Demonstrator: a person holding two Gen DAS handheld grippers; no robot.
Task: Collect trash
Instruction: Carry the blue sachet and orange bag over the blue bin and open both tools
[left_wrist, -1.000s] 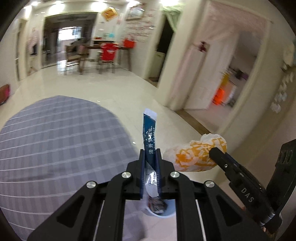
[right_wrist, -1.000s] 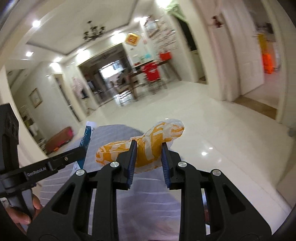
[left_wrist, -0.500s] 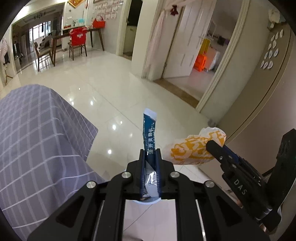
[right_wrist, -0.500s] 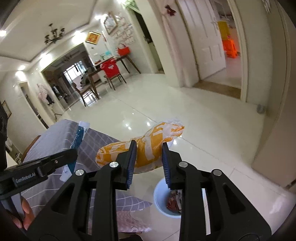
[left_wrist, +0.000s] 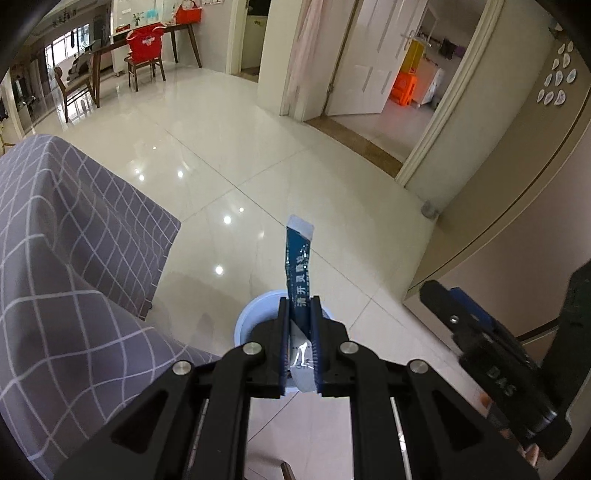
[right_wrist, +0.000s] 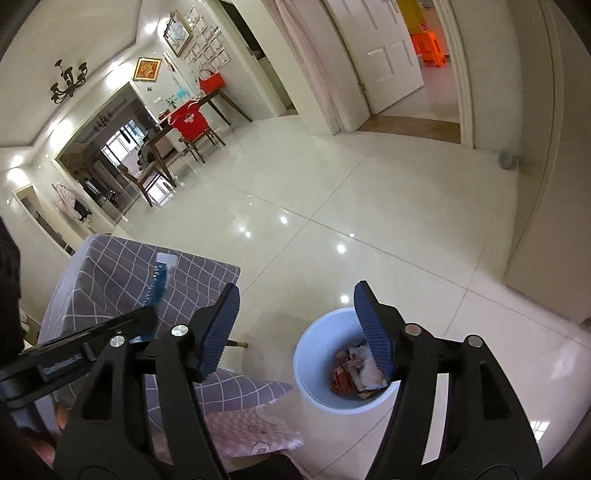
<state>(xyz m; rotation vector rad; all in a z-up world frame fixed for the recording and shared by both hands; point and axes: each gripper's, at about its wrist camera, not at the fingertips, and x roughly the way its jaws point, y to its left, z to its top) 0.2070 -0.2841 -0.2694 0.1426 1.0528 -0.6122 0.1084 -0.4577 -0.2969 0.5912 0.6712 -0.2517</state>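
Sachet (left_wrist: 299, 273) clamped upright; right gripper (right_wrist: 295, 332) jaws opening, empty.

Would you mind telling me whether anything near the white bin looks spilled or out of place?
Nothing stands out: trash lies inside the white bin, none on the floor tiles around it, and the checked cloth hangs normally.
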